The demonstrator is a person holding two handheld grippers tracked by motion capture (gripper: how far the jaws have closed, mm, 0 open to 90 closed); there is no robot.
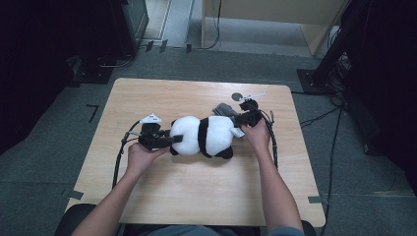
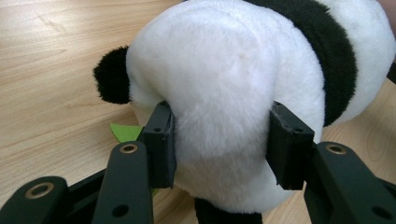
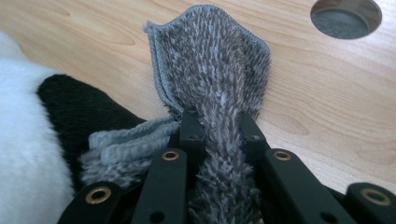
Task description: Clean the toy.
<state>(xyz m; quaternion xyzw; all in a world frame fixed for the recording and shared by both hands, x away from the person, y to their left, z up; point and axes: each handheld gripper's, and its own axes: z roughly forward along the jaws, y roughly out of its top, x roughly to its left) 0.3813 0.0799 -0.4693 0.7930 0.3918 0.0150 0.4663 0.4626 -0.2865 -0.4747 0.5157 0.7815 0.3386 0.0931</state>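
High view, we count: one plush black-and-white panda (image 1: 204,135) pinched by the left gripper (image 1: 169,141); one fuzzy grey microfibre cloth (image 1: 223,109) pinched by the right gripper (image 1: 235,119); light wooden table (image 1: 196,196), grey carpet.

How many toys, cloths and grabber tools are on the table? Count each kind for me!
Plush panda toy: 1
Fuzzy grey cloth: 1
Handheld grippers: 2, the left gripper clamped on the panda, the right gripper pinching the cloth
Total: 4

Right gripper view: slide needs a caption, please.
Right gripper shut on a grey cloth beside the toy panda on the table.
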